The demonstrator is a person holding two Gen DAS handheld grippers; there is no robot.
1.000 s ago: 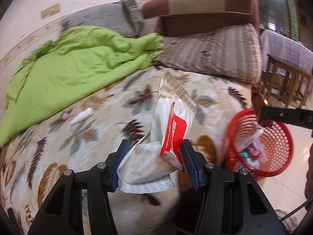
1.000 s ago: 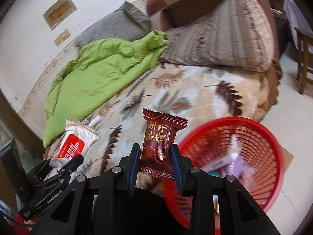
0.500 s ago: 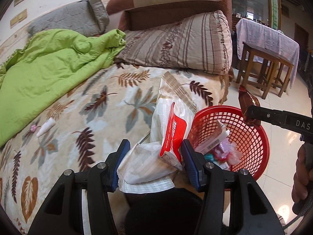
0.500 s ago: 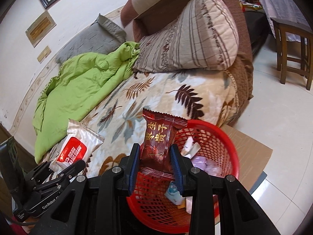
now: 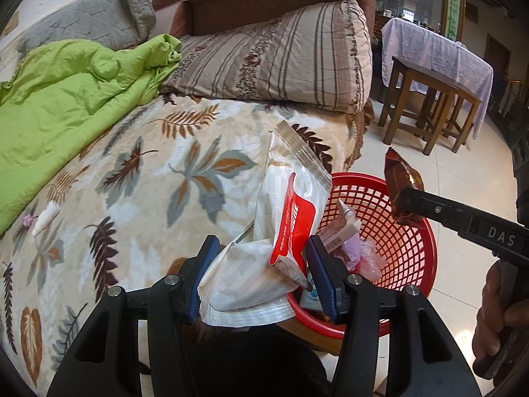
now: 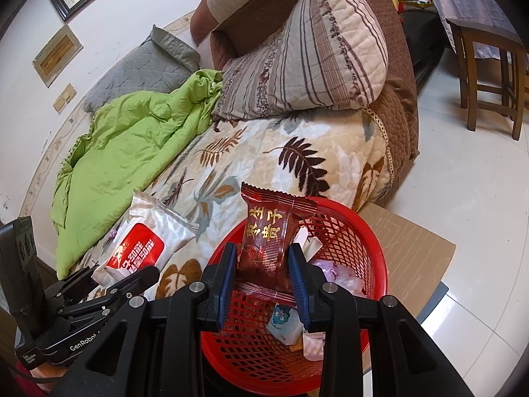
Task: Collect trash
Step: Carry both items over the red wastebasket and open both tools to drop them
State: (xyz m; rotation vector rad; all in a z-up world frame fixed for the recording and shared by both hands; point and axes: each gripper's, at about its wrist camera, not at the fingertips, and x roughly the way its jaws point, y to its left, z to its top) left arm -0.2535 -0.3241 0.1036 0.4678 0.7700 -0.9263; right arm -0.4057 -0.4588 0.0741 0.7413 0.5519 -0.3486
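The left gripper (image 5: 261, 274) is clamped on a white-and-red wipes pouch (image 5: 274, 231), held over the bed (image 5: 148, 172) edge beside the red basket (image 6: 367, 241); released here, it could miss. The right gripper (image 6: 263, 278) pinches a maroon snack wrapper (image 6: 269, 235) above the basket. A small white scrap (image 5: 46, 216) remains far left on the bed.

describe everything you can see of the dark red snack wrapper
The dark red snack wrapper is a glossy sealed pouch with gold characters and crimped, zigzag-cut ends. It stands upright, clamped near its lower part between the blue fingers of the right gripper, above the red mesh basket of trash. The left wrist view shows it edge-on over the basket's far rim.
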